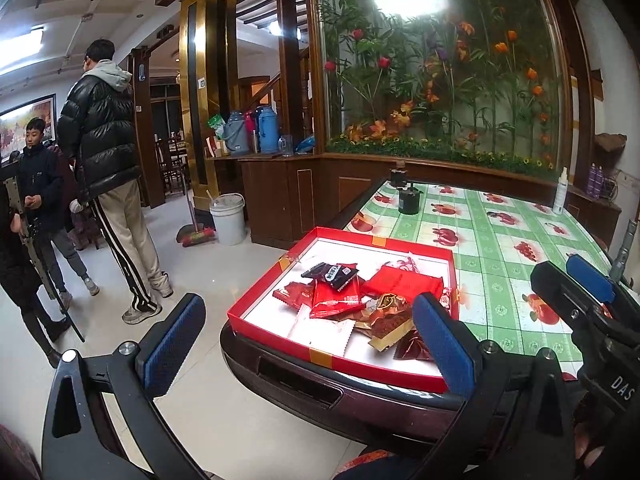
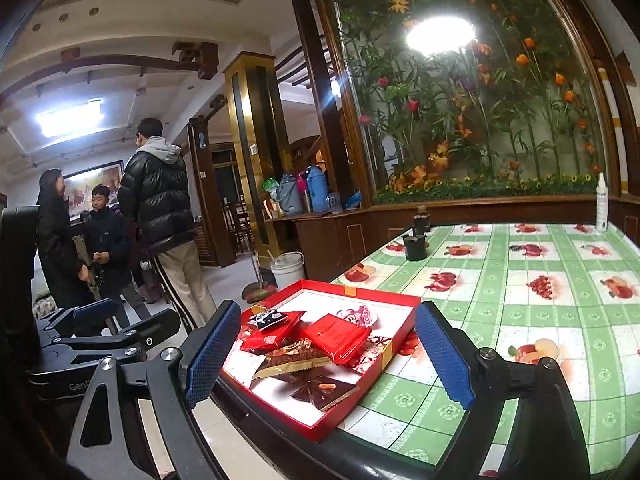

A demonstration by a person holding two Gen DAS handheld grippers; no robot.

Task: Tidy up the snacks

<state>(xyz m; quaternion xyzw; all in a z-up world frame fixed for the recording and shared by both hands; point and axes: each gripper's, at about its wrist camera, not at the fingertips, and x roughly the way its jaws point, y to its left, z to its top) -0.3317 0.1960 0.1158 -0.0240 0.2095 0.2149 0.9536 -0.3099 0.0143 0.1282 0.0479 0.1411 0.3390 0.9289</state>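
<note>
Looks like somebody's home, living/dining area: a surface with a fruit-print plastic cloth [image 2: 520,280], thermos flasks [image 1: 267,128] on a wooden sideboard, and a broom [image 1: 196,236] with a bucket [image 1: 228,220] on the tiled floor. There's a big glassed-in fake flower display [image 1: 440,72], plus people [image 1: 104,152] in coats chatting.

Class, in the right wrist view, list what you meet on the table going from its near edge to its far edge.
Red tray of snack packets → black pot → small dark jar; the white spray bottle stands at the far right edge.
</note>
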